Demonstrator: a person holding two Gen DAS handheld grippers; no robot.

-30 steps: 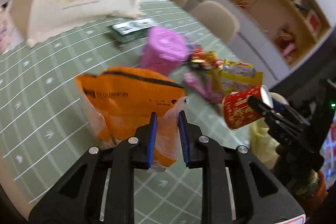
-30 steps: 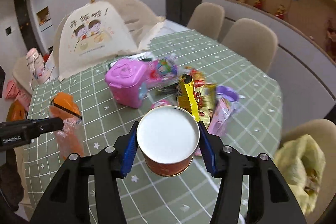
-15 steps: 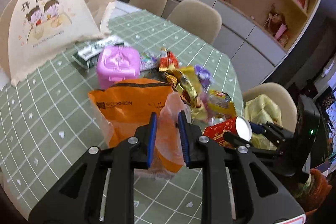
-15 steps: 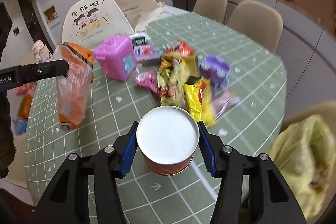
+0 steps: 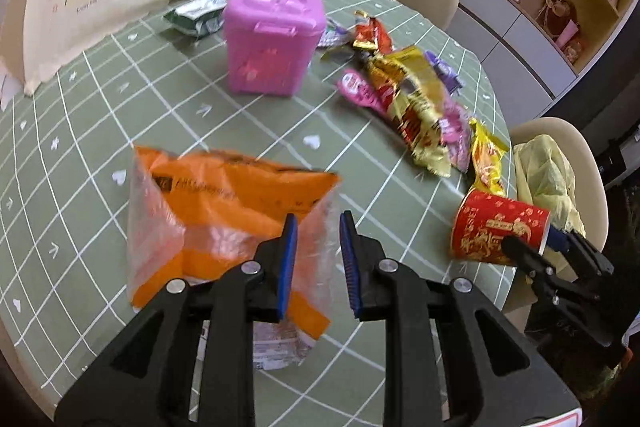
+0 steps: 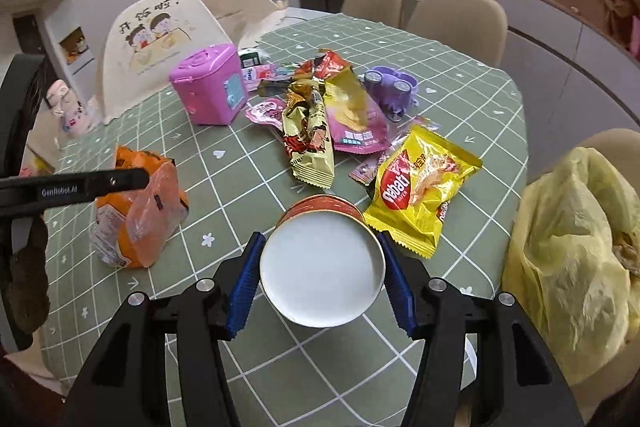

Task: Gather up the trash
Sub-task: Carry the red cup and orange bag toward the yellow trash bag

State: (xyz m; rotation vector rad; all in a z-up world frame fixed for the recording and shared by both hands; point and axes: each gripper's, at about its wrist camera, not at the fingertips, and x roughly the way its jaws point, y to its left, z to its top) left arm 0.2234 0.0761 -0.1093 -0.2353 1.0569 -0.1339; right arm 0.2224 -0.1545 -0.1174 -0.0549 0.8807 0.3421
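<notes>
Right gripper [image 6: 322,277] clamps the red cup [image 6: 322,267]; left gripper [image 5: 316,259], narrowly parted, seemingly pinches the orange bag [image 5: 224,223].

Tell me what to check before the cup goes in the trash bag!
1. Right tool grips the red cup by both sides: ok.
2. Cup is off the table: ok, it is held in the air.
3. Cup is empty: cannot tell, only its white bottom shows.
4. Left tool holds the orange bag: ok, plastic sits between the fingers.
5. Yellow trash bag on the chair is open: cannot tell.
</notes>
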